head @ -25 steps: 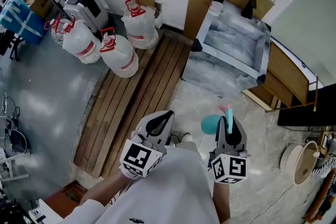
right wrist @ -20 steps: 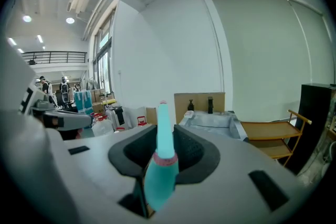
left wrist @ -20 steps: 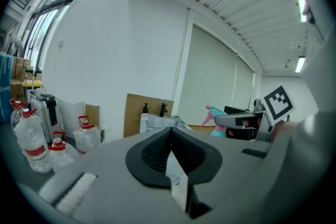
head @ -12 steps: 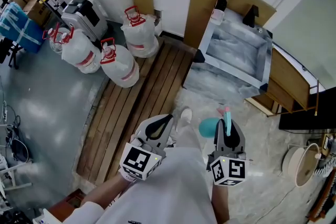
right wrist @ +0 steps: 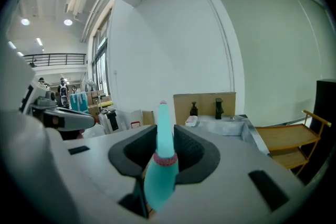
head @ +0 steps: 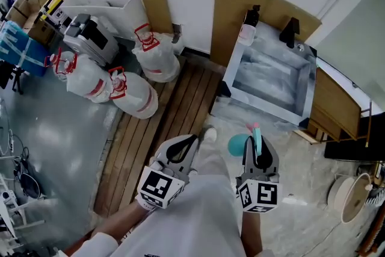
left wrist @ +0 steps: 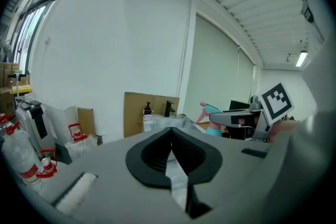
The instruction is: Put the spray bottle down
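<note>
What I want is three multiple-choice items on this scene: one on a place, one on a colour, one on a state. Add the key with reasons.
1. In the head view, the grey metal sink basin stands:
A. at the lower left
B. at the upper right, in front of the brown cardboard sheet
C. at the bottom centre

2. The body of the plastic spray bottle is:
A. red
B. yellow
C. teal

3. The left gripper is:
A. shut, with nothing in it
B. shut on the bottle
C. wide open

Key:
1. B, the basin backs onto the cardboard at the wall.
2. C, the body clamped in the right gripper is teal below a pink collar.
3. A, its pads meet at the tips with nothing between them.
</note>
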The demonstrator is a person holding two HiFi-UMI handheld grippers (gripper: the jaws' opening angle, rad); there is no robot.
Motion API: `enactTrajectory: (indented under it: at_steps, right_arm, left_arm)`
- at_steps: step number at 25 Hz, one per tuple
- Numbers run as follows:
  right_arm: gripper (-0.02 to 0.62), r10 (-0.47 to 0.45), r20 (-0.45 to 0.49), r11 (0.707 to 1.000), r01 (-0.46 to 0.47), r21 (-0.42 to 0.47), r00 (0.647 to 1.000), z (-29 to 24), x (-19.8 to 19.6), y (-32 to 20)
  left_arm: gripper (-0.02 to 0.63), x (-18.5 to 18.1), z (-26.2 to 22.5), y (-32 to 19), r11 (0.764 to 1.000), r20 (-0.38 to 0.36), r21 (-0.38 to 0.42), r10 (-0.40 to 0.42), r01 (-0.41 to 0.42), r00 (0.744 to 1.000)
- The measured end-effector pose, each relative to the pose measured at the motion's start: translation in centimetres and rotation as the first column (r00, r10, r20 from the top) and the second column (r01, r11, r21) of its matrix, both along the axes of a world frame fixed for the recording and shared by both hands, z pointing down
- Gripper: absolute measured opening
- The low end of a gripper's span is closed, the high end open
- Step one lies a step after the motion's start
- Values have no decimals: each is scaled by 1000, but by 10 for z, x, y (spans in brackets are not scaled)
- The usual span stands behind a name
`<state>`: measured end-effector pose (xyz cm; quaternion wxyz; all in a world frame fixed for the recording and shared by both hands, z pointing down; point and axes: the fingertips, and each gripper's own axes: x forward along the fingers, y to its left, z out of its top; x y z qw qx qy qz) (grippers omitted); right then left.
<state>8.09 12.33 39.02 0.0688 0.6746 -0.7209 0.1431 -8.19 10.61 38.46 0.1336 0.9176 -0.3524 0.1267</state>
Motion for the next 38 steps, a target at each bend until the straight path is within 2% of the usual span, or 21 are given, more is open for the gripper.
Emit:
enactTrajectory:
  at_steps: [7,13,18,23,27,38]
  right_arm:
    - [94,-43,-34,999,43,13,999,2,40,-97]
    - [94,-112,-40,994,112,14,993,13,58,-166]
    - [94,-143,-44,989,144,28,989,20,62,-197]
    - [94,-140,-17,989,140,40,990,27,66,-222]
    - [94,-142,-31,988,144,50,989,37,67,-239]
    - [94,-169,-68,981,174,88,983,54,46,-280]
  left_arm:
    - [5,48,-9,-102,999,58,24,27,-29,998]
    - [5,75,-13,-164,999,74,43,-4,1,997]
    - [3,81,-12,-183,999,81,41,-39,35,996]
    - [5,94,-7,-193,999,87,28,-26,24,996]
    - [5,101,1,-204,1000,70,9,-22,21,997]
    - [5,105,9,-234,1000,37,3,-30,30,999]
